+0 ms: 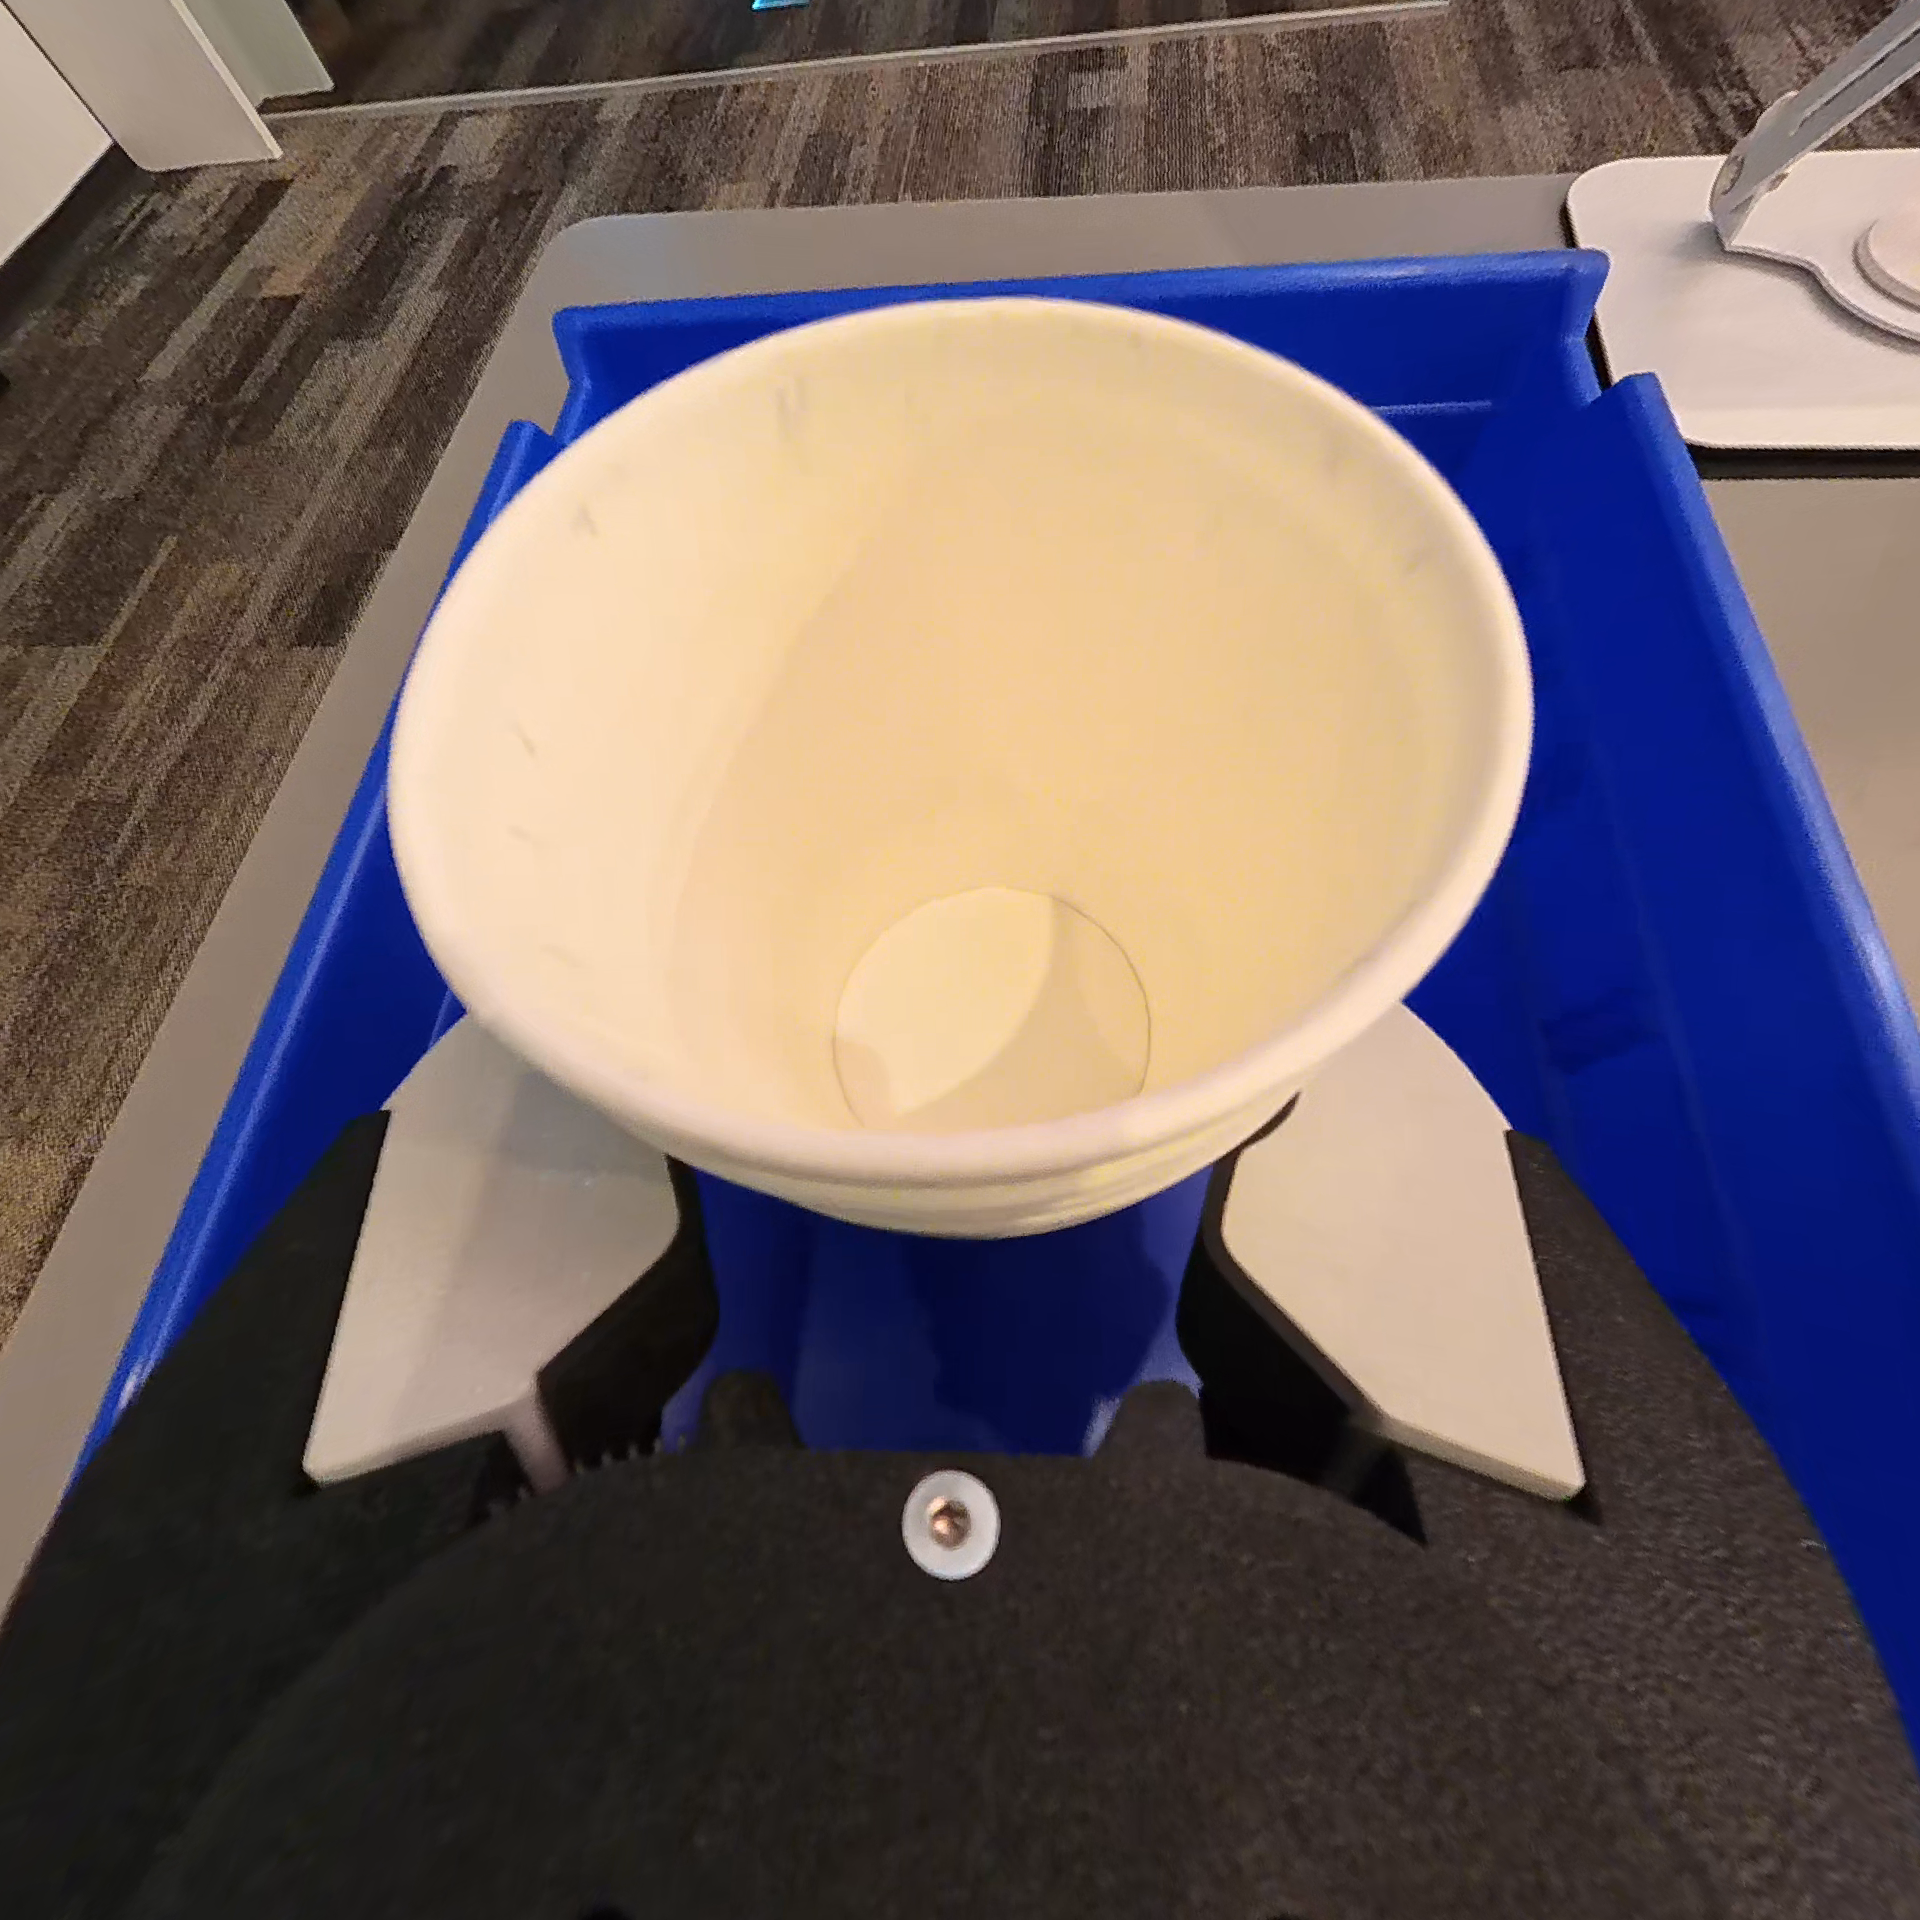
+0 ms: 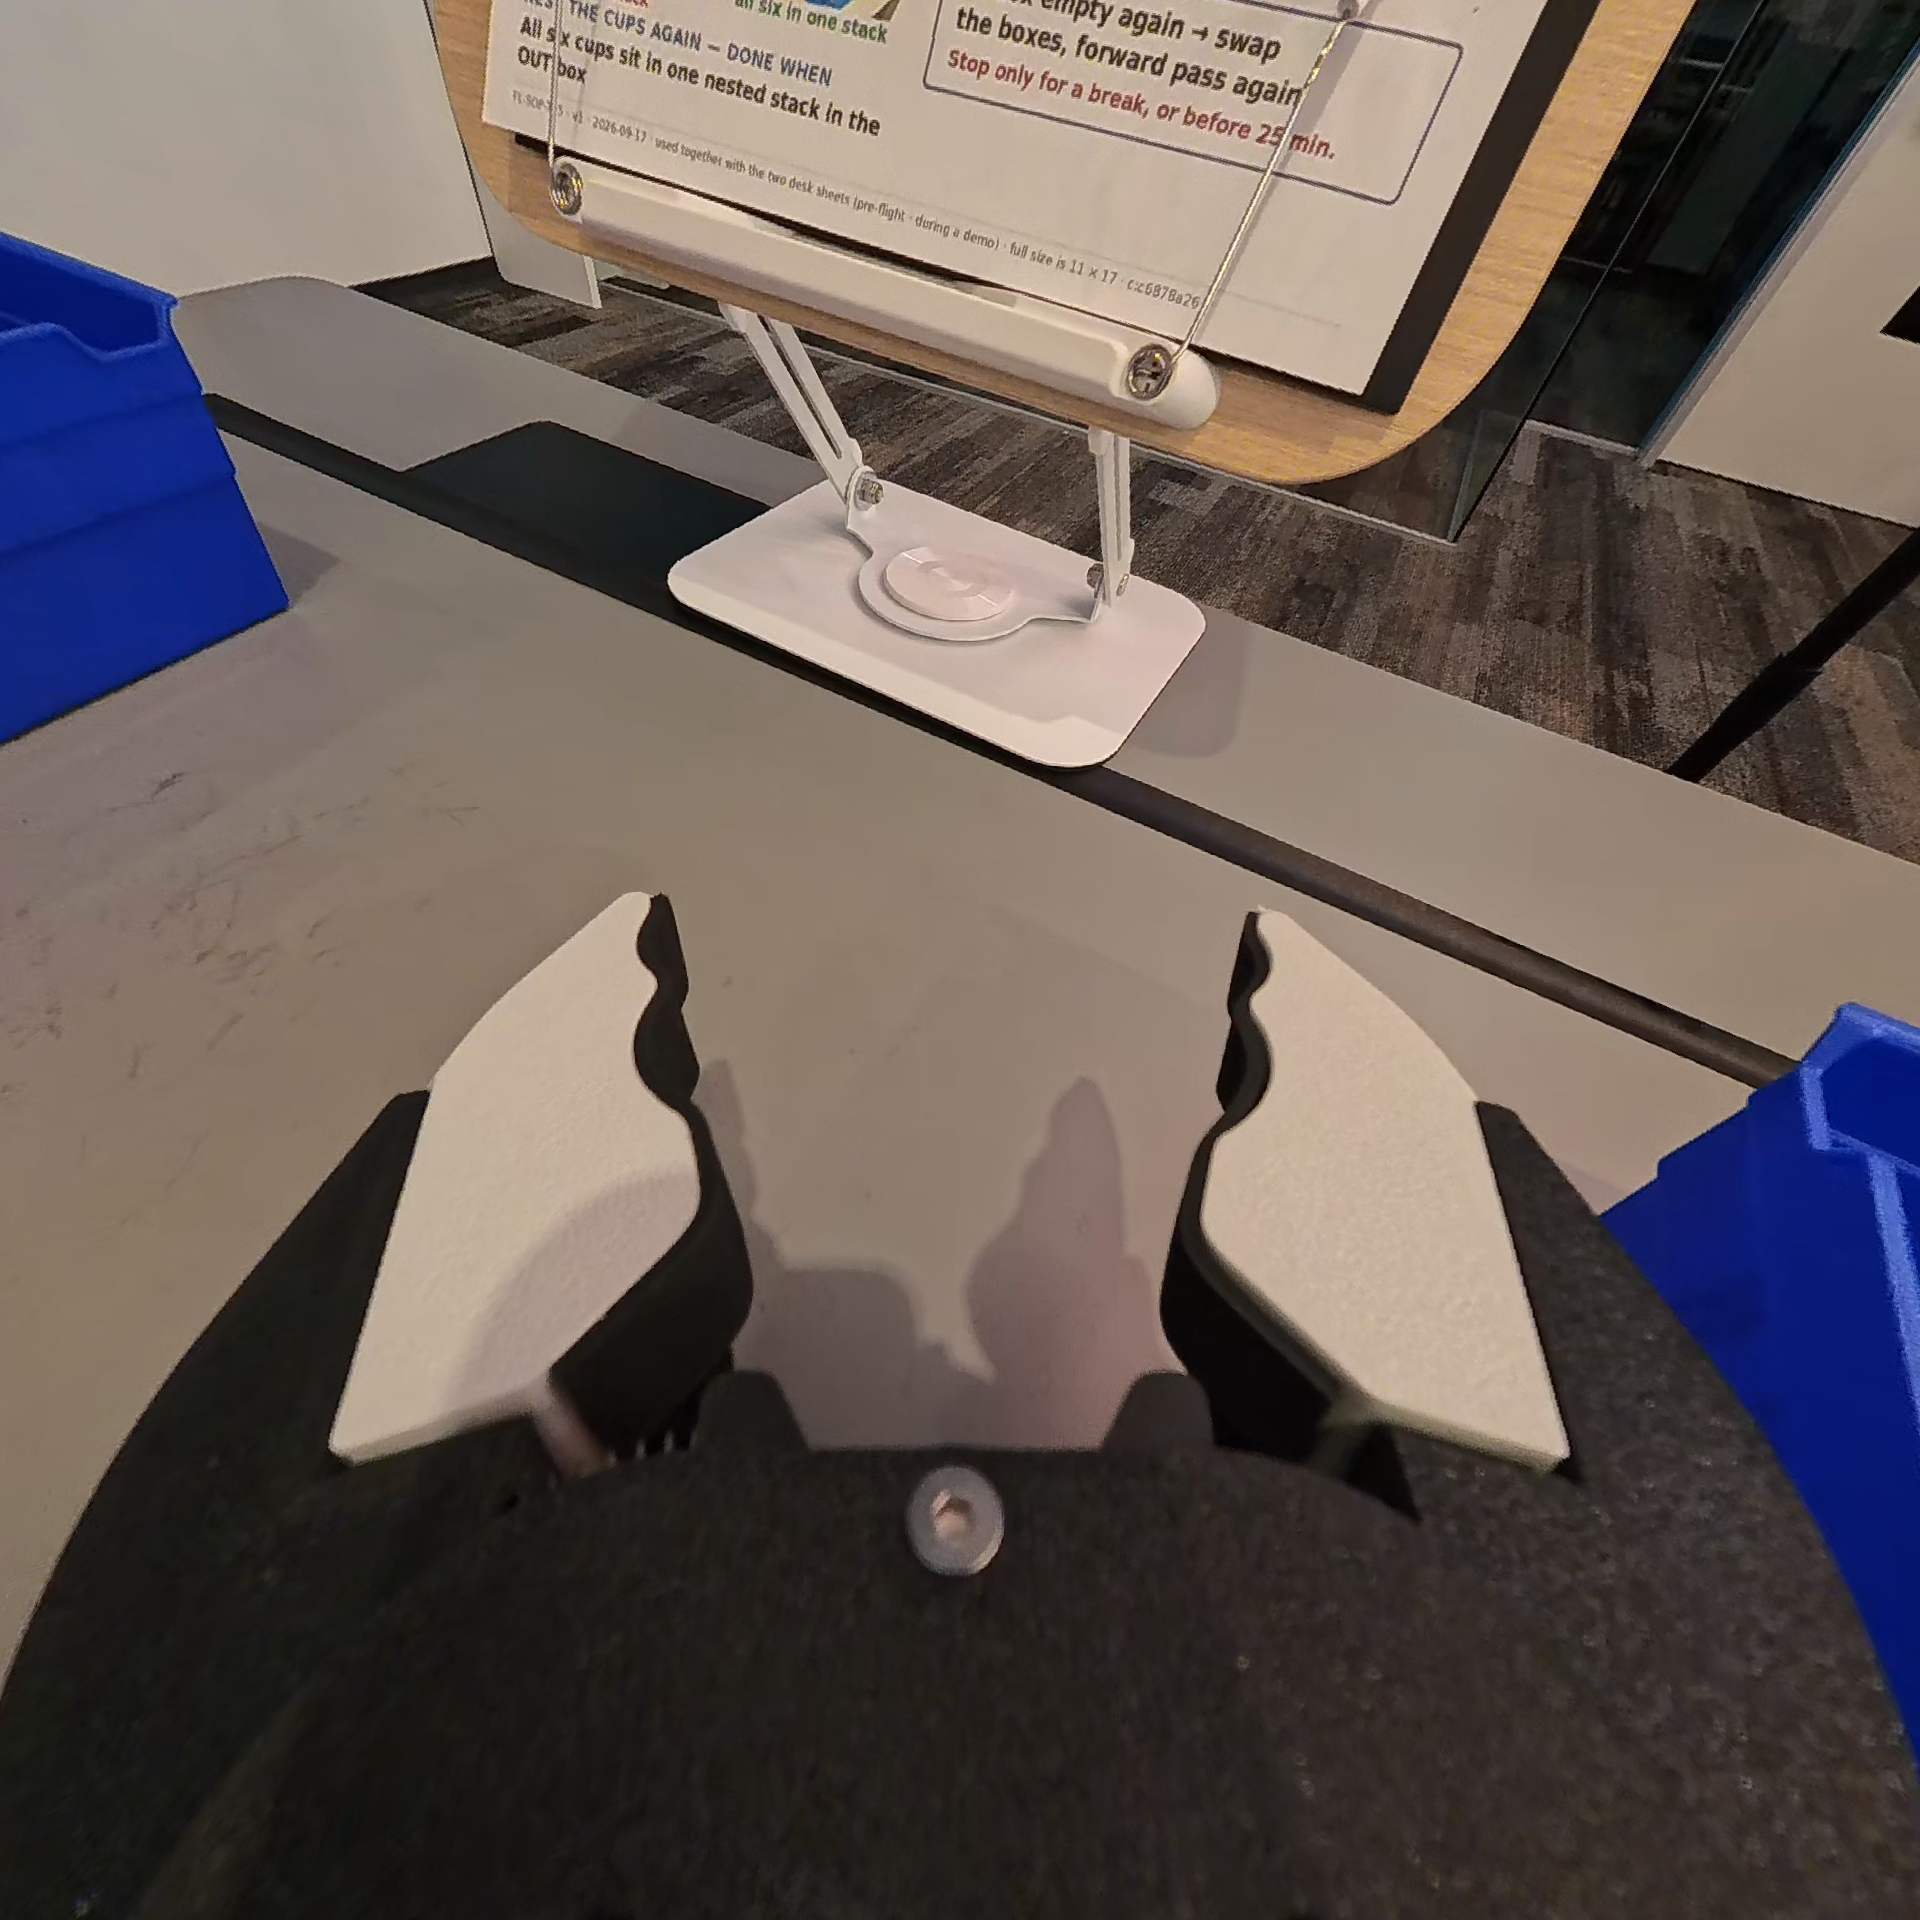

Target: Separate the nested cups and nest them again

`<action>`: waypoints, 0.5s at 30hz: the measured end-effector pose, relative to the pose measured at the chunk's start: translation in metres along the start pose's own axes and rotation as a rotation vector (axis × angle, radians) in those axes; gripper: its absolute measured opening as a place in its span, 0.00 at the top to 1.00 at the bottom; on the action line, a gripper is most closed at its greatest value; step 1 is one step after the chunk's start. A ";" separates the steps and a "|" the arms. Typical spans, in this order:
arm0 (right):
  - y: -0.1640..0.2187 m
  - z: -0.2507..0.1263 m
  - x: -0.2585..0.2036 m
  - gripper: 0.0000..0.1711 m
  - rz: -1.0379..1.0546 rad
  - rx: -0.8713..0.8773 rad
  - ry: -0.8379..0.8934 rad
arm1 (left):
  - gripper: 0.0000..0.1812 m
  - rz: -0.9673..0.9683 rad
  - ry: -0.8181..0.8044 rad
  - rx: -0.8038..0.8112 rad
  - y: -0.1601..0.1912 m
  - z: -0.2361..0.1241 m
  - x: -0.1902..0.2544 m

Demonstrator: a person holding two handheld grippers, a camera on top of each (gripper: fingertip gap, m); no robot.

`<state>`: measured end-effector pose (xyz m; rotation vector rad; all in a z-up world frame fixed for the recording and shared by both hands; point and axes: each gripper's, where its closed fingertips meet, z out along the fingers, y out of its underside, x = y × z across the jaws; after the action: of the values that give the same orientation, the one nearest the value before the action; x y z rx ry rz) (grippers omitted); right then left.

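The left gripper [image 1: 951,1122] is clamped on a cream-white paper cup [image 1: 956,727], its two pale fingers [image 1: 488,1247] pressing the cup's lower wall from either side. The cup stands mouth-up, tapering to a small round base, its rim lightly scuffed; several stacked rim lines show at the near edge, so more than one cup may be nested there. It is held over a blue plastic bin [image 1: 1621,727] on a grey table [image 1: 260,1039]. The right wrist view shows none of this: there the right gripper [image 2: 956,1039] hangs with fingers apart and nothing between them above the bare tabletop, facing a white document stand [image 2: 935,634] holding a printed sheet, with blue bins [image 2: 114,499] at both edges.
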<state>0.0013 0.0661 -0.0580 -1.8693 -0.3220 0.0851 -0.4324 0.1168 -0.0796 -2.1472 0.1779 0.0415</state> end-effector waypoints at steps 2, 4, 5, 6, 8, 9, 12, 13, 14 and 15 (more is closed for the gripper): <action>0.000 0.000 0.000 0.42 0.000 0.000 -0.001 | 0.38 -0.003 0.003 -0.001 0.000 0.001 0.000; 0.000 0.000 0.000 0.42 0.000 0.000 -0.001 | 0.38 0.000 0.003 0.009 -0.001 0.001 0.000; 0.000 0.000 0.000 0.42 -0.001 0.001 -0.003 | 0.38 0.003 0.001 0.015 -0.002 0.002 0.000; 0.000 0.000 0.000 0.42 -0.002 0.000 -0.002 | 0.38 0.005 -0.002 0.016 -0.001 0.003 0.000; 0.000 0.000 0.000 0.42 -0.004 0.000 -0.002 | 0.38 -0.003 -0.002 0.025 -0.001 0.005 -0.001; 0.000 0.000 0.000 0.42 -0.006 0.000 -0.001 | 0.38 -0.013 0.000 0.032 -0.001 0.005 -0.001; 0.000 0.000 0.000 0.42 -0.009 0.000 -0.001 | 0.41 -0.035 0.014 0.057 -0.001 0.006 -0.001; 0.000 0.001 0.000 0.42 -0.010 -0.001 -0.001 | 0.42 -0.036 0.018 0.067 -0.001 0.006 0.000; 0.001 0.001 0.000 0.42 -0.011 -0.001 -0.001 | 0.42 -0.034 0.020 0.074 -0.001 0.006 0.000; 0.001 0.001 0.000 0.43 -0.013 -0.002 -0.002 | 0.42 -0.033 0.023 0.079 -0.002 0.006 0.000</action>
<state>0.0009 0.0666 -0.0589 -1.8686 -0.3354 0.0779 -0.4322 0.1225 -0.0814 -2.0723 0.1551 -0.0095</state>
